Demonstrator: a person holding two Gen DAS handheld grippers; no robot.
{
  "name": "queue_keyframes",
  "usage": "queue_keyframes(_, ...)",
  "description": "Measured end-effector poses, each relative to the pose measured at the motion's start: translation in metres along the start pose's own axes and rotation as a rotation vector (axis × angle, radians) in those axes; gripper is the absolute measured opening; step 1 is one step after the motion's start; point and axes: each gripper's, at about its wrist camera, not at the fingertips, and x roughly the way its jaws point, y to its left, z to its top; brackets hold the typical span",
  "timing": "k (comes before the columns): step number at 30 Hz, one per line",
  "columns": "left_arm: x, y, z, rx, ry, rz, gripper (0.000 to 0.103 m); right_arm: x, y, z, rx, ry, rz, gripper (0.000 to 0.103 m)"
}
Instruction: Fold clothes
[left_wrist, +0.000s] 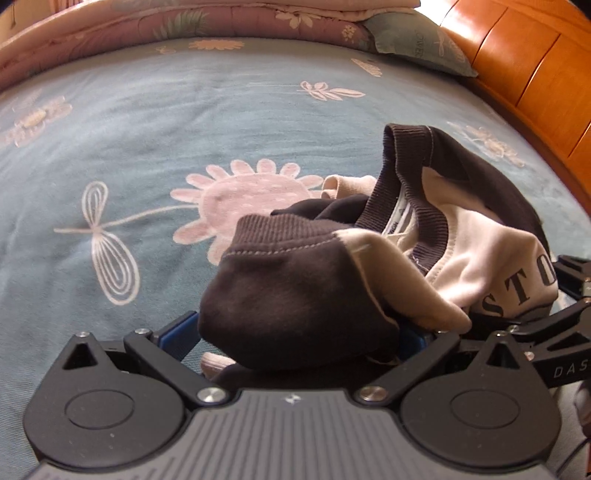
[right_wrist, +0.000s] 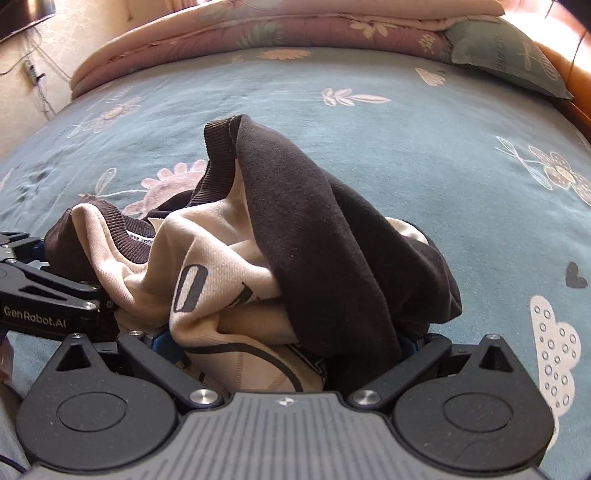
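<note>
**A:** Where do you have it right now?

**B:** You've got one sweatshirt (left_wrist: 461, 254), dark brown and cream with big printed letters, bunched in a heap just above the blue flowered bedsheet (left_wrist: 184, 122), near the edge closest to you. The left gripper (left_wrist: 295, 332) has dark fabric heaped between its fingers, and the right gripper (right_wrist: 295, 339) has cream and dark cloth the same way. Both look clamped on the cloth, though the fingertips are buried, so treat that as my reading of it.

**A:** How should I handle it from here?

**B:** It's crumpled, collar (right_wrist: 218, 162) poking up, nothing flat. That fits either just gathering it up to spread or carrying it off somewhere, so I won't name a move. Whatever you do, keep both grips even, and don't let the two tools, which sit just beside each other, knock together. Thick knit like this will sag and drag on the sheet.

**A:** Count for me?

**B:** One sweatshirt, two grippers, one teal pillow (right_wrist: 506, 55) by the wooden headboard (left_wrist: 524, 70), one pink folded quilt (right_wrist: 221, 40) along the far side.
</note>
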Motion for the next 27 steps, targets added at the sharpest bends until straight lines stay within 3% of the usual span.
queue_keyframes(6, 0.005, 0.008, -0.010, -0.017, -0.051, -0.062, 0.103, 0.000, -0.007, -0.013, 0.019, -0.096, 0.043, 0.103)
queue_keyframes(8, 0.006, 0.018, -0.011, -0.093, -0.036, -0.103, 0.103, -0.002, -0.008, -0.017, 0.026, -0.120, 0.043, 0.103)
queue_keyframes(9, 0.006, 0.018, -0.011, -0.078, -0.034, -0.103, 0.103, -0.003, -0.008, -0.018, 0.029, -0.126, 0.041, 0.103)
queue_keyframes(13, 0.005, 0.009, -0.010, -0.019, -0.029, -0.088, 0.103, -0.010, -0.004, -0.016, 0.010, -0.099, 0.021, 0.103)
queue_keyframes(24, 0.006, 0.014, -0.007, 0.000, -0.002, -0.107, 0.103, -0.058, -0.015, -0.006, -0.084, -0.103, -0.033, 0.103)
queue_keyframes(27, -0.005, 0.016, -0.002, 0.013, 0.017, -0.099, 0.103, -0.072, -0.020, -0.003, -0.112, -0.110, -0.049, 0.089)
